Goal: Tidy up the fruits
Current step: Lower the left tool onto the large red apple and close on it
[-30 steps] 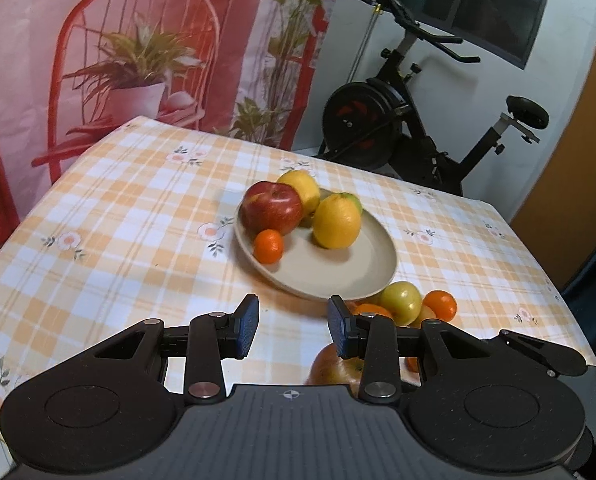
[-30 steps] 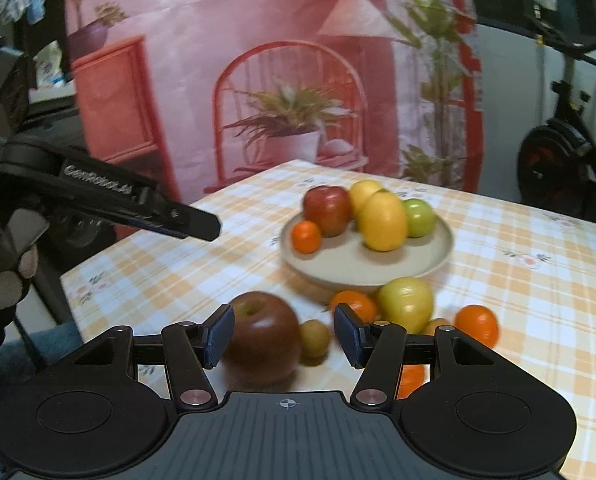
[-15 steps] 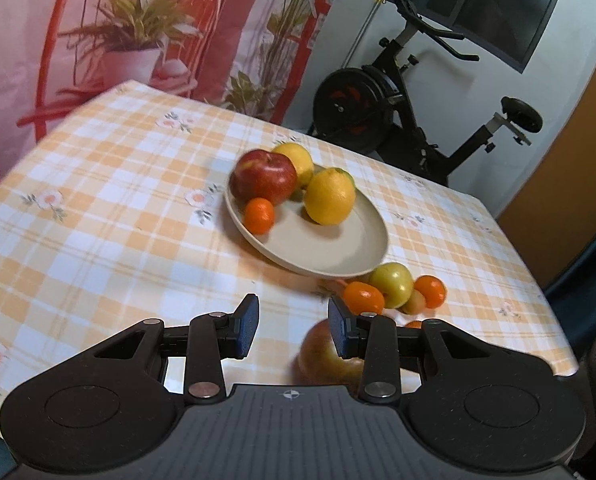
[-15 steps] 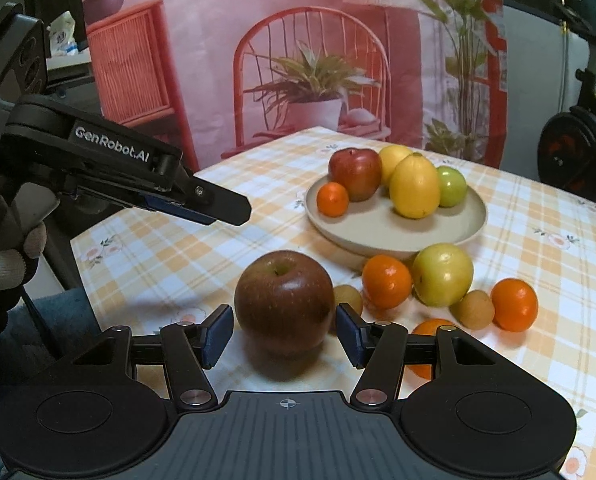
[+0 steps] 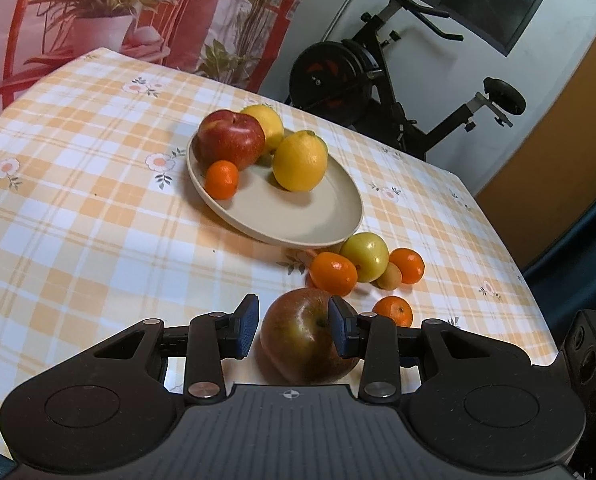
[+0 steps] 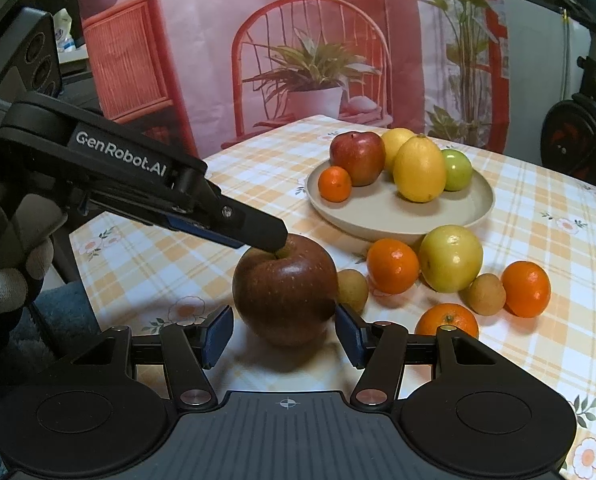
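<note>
A dark red apple (image 6: 285, 288) (image 5: 306, 336) lies on the checked tablecloth near its front edge. My right gripper (image 6: 284, 336) is open, with the apple just ahead of and between its blue pads; a gap shows on each side. My left gripper (image 5: 293, 324) comes down from the left, jaws narrowly open, with its tips (image 6: 272, 238) over the apple's top by the stem. Whether they touch it I cannot tell. The beige plate (image 6: 398, 228) (image 5: 298, 236) behind holds a red apple (image 6: 357, 157), two lemons, a green apple and a mandarin.
Loose fruit lies right of the dark apple: a yellow-green apple (image 6: 450, 258), several mandarins (image 6: 393, 266) and small brown fruits (image 6: 487, 294). A gloved hand (image 6: 2, 288) holds the left gripper. An exercise bike (image 5: 378, 76) stands beyond the table's far edge.
The left gripper sank and tilted down until its tips reached the dark apple's top. In the right wrist view the apple came from the left to between the right gripper's fingers.
</note>
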The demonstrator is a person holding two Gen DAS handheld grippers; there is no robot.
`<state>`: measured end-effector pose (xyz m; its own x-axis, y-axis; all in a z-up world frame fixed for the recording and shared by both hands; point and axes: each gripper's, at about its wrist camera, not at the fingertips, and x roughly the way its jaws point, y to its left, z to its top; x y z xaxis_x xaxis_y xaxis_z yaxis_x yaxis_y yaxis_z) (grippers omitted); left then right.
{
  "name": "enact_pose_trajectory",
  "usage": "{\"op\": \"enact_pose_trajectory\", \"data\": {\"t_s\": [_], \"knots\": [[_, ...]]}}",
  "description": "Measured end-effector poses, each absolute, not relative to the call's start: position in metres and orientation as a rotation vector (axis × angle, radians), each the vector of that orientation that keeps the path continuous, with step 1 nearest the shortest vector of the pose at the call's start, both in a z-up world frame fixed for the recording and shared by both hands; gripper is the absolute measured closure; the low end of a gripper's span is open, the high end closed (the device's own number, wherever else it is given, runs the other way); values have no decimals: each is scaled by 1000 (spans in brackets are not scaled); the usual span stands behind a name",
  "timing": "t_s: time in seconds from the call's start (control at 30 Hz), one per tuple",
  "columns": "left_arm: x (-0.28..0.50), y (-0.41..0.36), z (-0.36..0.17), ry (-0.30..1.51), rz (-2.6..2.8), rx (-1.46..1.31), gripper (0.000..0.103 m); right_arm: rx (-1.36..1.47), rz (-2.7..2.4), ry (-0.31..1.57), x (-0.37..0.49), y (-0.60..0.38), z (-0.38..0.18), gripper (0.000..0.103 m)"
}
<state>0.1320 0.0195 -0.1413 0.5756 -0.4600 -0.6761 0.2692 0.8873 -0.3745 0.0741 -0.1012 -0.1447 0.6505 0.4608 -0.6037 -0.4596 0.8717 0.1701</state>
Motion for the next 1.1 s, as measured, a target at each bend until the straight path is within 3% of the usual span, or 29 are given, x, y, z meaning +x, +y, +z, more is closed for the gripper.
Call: {"op": "enact_pose_trajectory", "data": {"t_s": [1.1], "knots": [[138, 17, -146, 867, -482, -260, 63, 32, 514, 689, 85, -101, -147, 47]]}}
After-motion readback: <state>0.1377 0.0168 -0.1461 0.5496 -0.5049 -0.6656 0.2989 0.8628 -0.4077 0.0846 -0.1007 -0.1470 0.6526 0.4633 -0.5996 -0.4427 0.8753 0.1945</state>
